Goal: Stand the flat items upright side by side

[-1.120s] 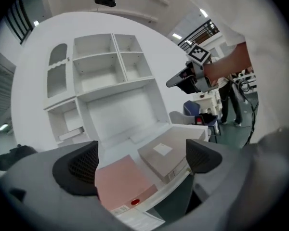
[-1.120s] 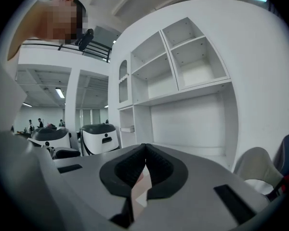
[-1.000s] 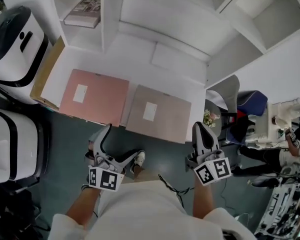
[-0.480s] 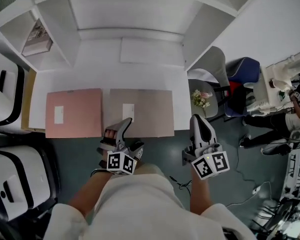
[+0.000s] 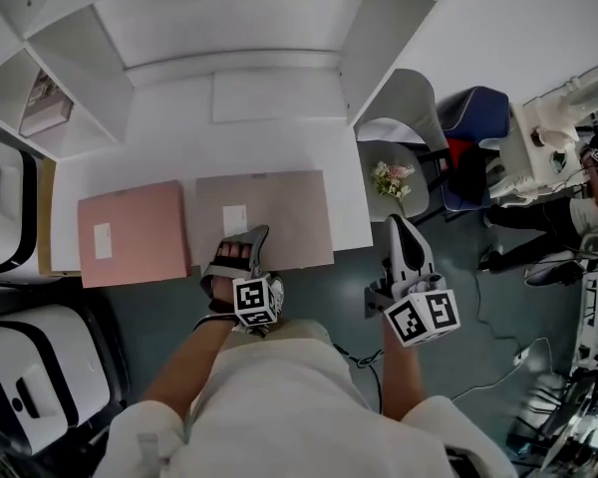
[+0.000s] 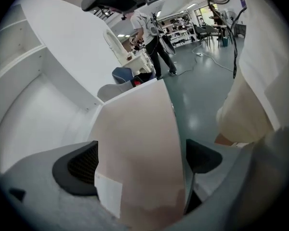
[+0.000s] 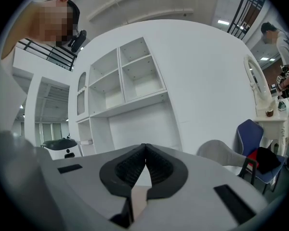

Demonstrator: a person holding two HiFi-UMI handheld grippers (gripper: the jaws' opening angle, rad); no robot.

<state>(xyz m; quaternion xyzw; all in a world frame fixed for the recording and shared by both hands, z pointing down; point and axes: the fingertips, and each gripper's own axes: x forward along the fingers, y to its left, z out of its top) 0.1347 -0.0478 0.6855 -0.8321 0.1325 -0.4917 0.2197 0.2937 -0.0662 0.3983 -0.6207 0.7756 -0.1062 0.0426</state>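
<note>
My left gripper [image 5: 241,247] had swung in to the brown folder [image 5: 284,207], jaws spread around its near edge, not yet clamped. The pink folder [image 5: 130,232] lay flat just left of it. My right gripper [image 5: 399,229] hung pressed together, empty. Lifting seemed next.

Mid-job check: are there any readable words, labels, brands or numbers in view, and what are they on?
No text can be read anywhere.
White label on the brown folder: no print visible.
White label on the pink folder: too small to read.
Book cover on the shelf: too blurred.
</note>
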